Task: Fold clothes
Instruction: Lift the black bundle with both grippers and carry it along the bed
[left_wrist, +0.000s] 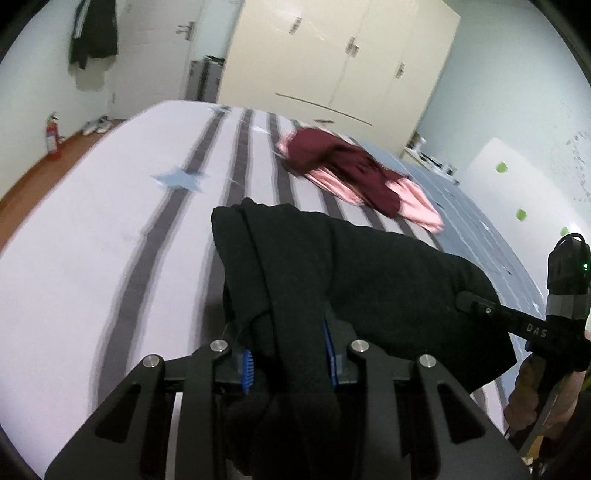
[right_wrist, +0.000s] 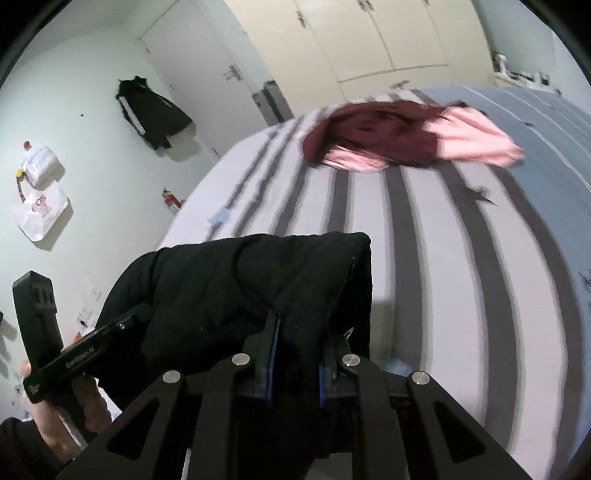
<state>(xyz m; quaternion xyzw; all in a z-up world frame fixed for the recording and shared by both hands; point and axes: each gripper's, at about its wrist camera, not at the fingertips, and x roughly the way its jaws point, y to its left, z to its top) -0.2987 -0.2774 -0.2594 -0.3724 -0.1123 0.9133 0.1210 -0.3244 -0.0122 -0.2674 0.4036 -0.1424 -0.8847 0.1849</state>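
Over the striped bed (left_wrist: 110, 240), with the maroon-and-pink clothes (left_wrist: 354, 173) lying far right, I held the black garment (left_wrist: 332, 266) slung between my left gripper (left_wrist: 288, 354) and right gripper (right_wrist: 295, 354), both jaws clenched on it, its long axis running left-right.

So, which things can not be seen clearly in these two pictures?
- Left gripper and right gripper fingertips: buried in the black garment.
- Garment's type: bunched, lower part cut off by both views' bottom edge.
- Maroon and pink clothes: motion-blurred, shapes unclear.
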